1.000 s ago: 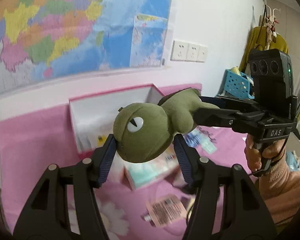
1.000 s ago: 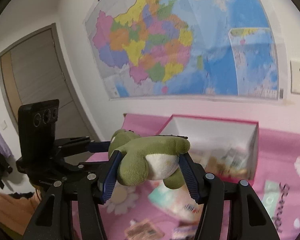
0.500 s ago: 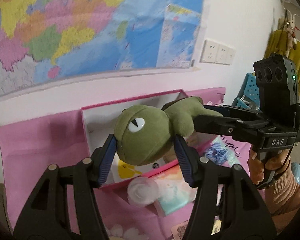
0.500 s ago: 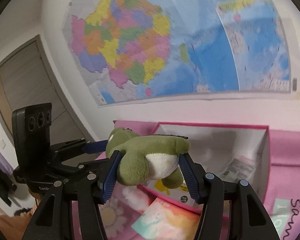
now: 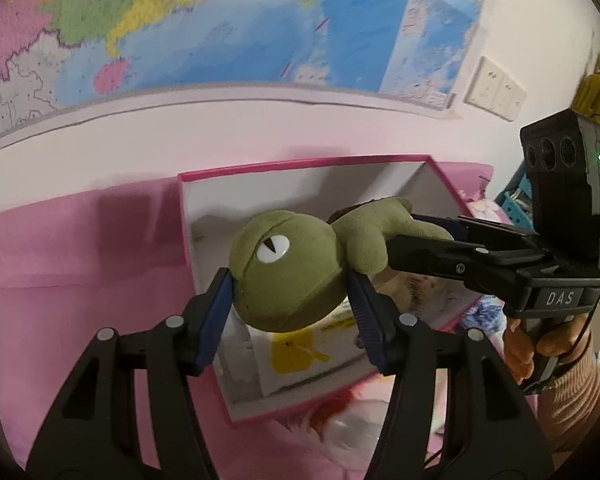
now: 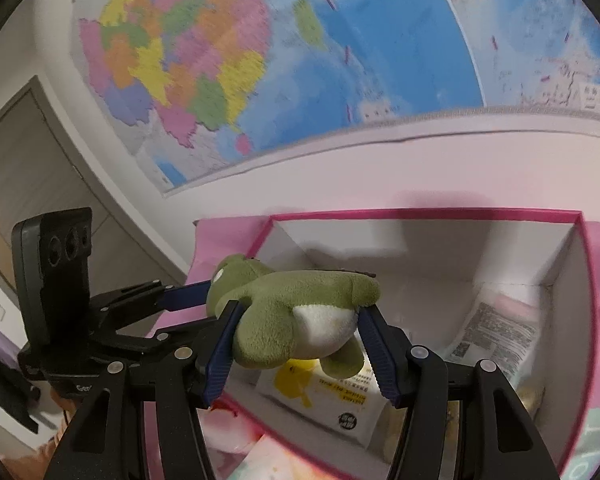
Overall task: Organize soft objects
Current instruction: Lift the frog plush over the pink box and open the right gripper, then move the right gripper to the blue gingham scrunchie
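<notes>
A green plush frog (image 5: pixel 288 276) hangs in the air, held by both grippers. My left gripper (image 5: pixel 292 292) is shut on its head. My right gripper (image 6: pixel 300 332) is shut on its white-bellied body (image 6: pixel 300 320); it also shows in the left wrist view (image 5: pixel 460 256), coming in from the right. The frog is above the open pink-rimmed white box (image 5: pixel 300 162), whose rim also shows in the right wrist view (image 6: pixel 420 213). The box holds soft packs, one white with a yellow duck (image 6: pixel 320 392).
The box stands on a pink cloth (image 5: pixel 80 248) against a wall with a large map (image 5: pixel 220 20). A wall socket (image 5: pixel 496 90) and a blue basket (image 5: pixel 516 196) are at the right. A door (image 6: pixel 20 160) is at the left. More packs lie in front of the box (image 6: pixel 268 460).
Both grippers have carried the frog forward, from above the loose packs on the cloth to over the open box. The grip on the frog is unchanged.
</notes>
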The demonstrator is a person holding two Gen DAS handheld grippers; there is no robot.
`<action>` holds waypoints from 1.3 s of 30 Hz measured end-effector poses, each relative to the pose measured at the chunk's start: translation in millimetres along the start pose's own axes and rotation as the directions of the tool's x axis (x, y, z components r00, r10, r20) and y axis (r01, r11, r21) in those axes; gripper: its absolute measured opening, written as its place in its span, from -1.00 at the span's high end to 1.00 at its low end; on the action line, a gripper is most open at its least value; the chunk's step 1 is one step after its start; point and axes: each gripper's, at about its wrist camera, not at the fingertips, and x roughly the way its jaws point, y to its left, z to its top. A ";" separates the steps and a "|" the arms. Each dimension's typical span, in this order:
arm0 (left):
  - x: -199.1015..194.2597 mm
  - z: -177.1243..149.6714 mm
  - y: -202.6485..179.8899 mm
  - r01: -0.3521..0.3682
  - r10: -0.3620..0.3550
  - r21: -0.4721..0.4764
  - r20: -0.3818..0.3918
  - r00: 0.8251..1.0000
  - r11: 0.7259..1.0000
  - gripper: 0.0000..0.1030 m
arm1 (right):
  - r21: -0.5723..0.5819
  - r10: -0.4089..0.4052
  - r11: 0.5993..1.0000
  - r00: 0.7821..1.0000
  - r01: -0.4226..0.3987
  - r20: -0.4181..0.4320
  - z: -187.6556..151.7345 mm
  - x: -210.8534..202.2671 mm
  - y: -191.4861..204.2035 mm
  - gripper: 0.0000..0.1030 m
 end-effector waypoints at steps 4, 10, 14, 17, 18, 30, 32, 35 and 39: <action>14.0 6.0 8.3 -0.024 0.024 -0.036 -0.017 1.000 0.999 -0.11 | 0.008 -0.064 0.998 0.996 0.064 -0.061 1.5 20.0 -4.1 -0.17; 6.3 4.5 11.8 -0.053 0.054 -0.054 0.012 0.998 0.997 -0.11 | -0.010 -0.108 0.994 0.992 0.107 -0.063 -3.9 11.2 -3.6 -0.17; -15.9 -1.3 11.8 -0.064 0.069 -0.060 0.069 0.995 0.996 -0.11 | -0.040 -0.071 0.997 0.997 0.070 -0.034 -16.8 -19.6 5.8 -0.17; -38.0 -8.0 9.5 -0.034 0.040 -0.057 0.115 0.992 0.998 -0.11 | -0.065 -0.046 0.997 0.999 0.045 -0.007 -22.1 -41.5 16.0 -0.17; -46.5 -10.9 5.5 -0.025 0.032 -0.049 0.132 0.991 0.998 -0.11 | -0.075 -0.037 0.996 0.999 0.038 0.007 -25.6 -52.4 19.6 -0.17; -98.8 -60.1 -71.7 0.134 -0.157 0.131 0.181 0.971 0.982 -0.12 | -0.084 -0.108 0.989 0.988 0.118 0.110 -77.6 -150.8 18.2 -0.18; -91.1 -66.2 -89.5 0.170 -0.194 0.162 0.151 0.969 0.972 -0.12 | -0.053 -0.139 0.988 0.985 0.145 0.101 -90.1 -159.1 4.9 -0.18; -72.6 -75.8 -116.5 0.210 -0.234 0.211 0.095 0.968 0.955 -0.12 | 0.001 -0.214 0.977 0.973 0.215 0.081 -107.8 -165.5 -21.3 -0.18; -43.9 -83.4 -149.4 0.238 -0.248 0.245 0.011 0.969 0.940 -0.12 | 0.079 -0.275 0.959 0.961 0.271 0.043 -124.3 -164.1 -56.9 -0.17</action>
